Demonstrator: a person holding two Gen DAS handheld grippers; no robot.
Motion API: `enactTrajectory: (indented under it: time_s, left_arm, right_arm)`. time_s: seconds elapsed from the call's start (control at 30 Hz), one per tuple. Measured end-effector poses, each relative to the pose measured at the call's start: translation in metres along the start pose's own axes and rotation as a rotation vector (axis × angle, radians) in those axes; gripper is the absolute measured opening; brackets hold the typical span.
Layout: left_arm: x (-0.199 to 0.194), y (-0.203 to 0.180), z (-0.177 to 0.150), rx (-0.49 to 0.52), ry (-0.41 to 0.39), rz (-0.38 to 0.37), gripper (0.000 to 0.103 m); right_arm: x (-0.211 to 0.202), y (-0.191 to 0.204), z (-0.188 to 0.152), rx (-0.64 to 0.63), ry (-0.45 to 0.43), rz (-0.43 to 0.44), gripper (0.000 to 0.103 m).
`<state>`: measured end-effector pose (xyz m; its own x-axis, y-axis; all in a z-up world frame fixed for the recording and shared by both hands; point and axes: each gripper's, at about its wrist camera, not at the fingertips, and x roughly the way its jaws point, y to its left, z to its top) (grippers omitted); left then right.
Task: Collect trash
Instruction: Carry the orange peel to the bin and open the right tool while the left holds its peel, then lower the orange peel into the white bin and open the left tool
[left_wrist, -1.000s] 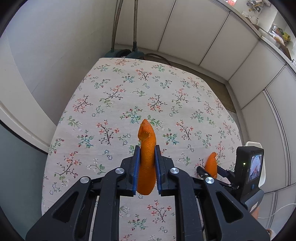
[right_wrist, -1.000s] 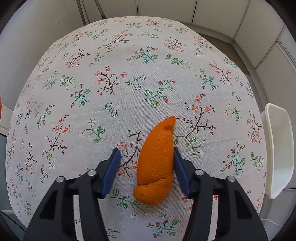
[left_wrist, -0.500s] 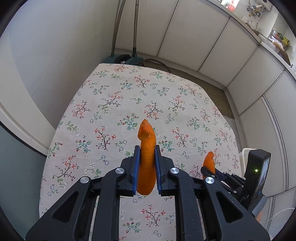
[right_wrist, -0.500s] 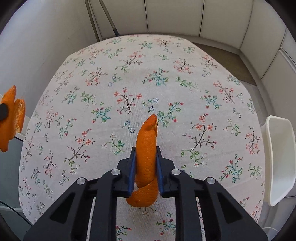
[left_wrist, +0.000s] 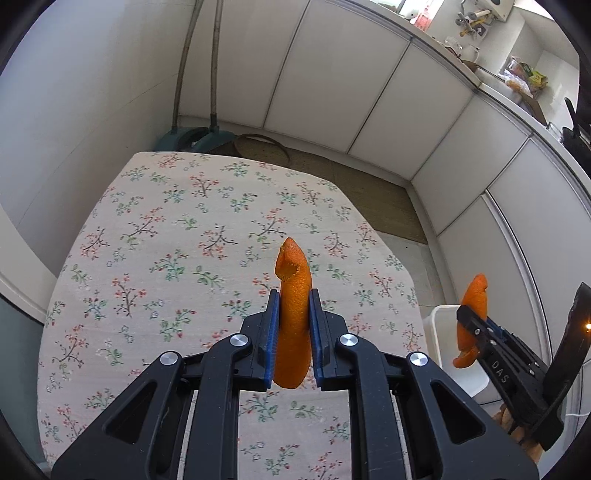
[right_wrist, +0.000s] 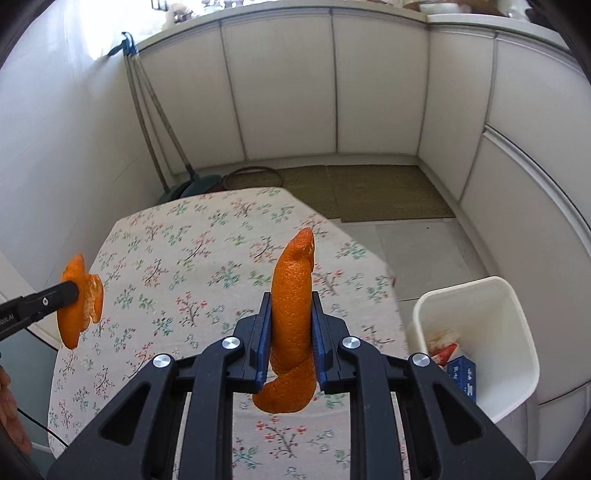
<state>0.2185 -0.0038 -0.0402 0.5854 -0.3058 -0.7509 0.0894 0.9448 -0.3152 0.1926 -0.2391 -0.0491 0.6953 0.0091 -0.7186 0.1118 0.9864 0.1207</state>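
both pieces of orange peel have risen off the floral desk since a second ago, when the right one lay flat on the cloth between parted pads; now each hangs in the air. the right peel (right_wrist: 291, 317) stands upright, pinched by the right gripper (right_wrist: 290, 332), its curled lower end drooping below the pads. the left peel (left_wrist: 293, 317) is clamped the same way in the left gripper (left_wrist: 293, 325), above the middle of the desk (left_wrist: 147, 258).

picking up looks finished: no other scraps show on the cloth in either view. what remains, by the look of it, is dropping both peels into the white bin (right_wrist: 517, 332), which stands on the floor just beside the desk's right edge and already holds a blue carton and some wrappers.

nothing blocks the way to the bin. mop handles (left_wrist: 195, 74) lean in the far corner, well apart.
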Motion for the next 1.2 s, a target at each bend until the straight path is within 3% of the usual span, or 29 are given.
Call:
enactTrajectory:
  time_s: [0.33,0.43,0.5,0.57,0.67,0.77,0.93,1.2]
  left_arm:
    - [0.021,-0.070,-0.017,0.089,0.020,-0.063,0.015]
    - [0.030,-0.088,-0.020,0.109,0.030,-0.080,0.015]
    - [0.036,-0.102,-0.022,0.120,0.035,-0.096,0.015]
    - [0.043,-0.120,-0.024,0.132,0.039,-0.118,0.015]
    - [0.051,-0.147,-0.028,0.154,0.042,-0.153,0.015]
    - [0.060,-0.182,-0.035,0.187,0.046,-0.196,0.015]
    - [0.074,-0.242,-0.053,0.271,0.053,-0.244,0.015]
    - [0.097,-0.301,-0.069,0.339,0.089,-0.283,0.015]
  right_arm:
    - [-0.041,-0.119,0.014,0.149,-0.135,-0.194,0.019]
    - [-0.046,-0.150,0.014,0.179,-0.155,-0.269,0.024]
    - [-0.051,-0.168,0.012,0.205,-0.166,-0.309,0.034]
    - [-0.057,-0.184,0.011,0.225,-0.186,-0.348,0.064]
    - [-0.074,-0.206,0.008,0.239,-0.227,-0.422,0.082]
    - [-0.085,-0.228,0.004,0.269,-0.249,-0.480,0.092]
    - [-0.101,-0.271,-0.007,0.363,-0.247,-0.539,0.096]
    - [-0.121,-0.322,-0.024,0.458,-0.232,-0.579,0.096]
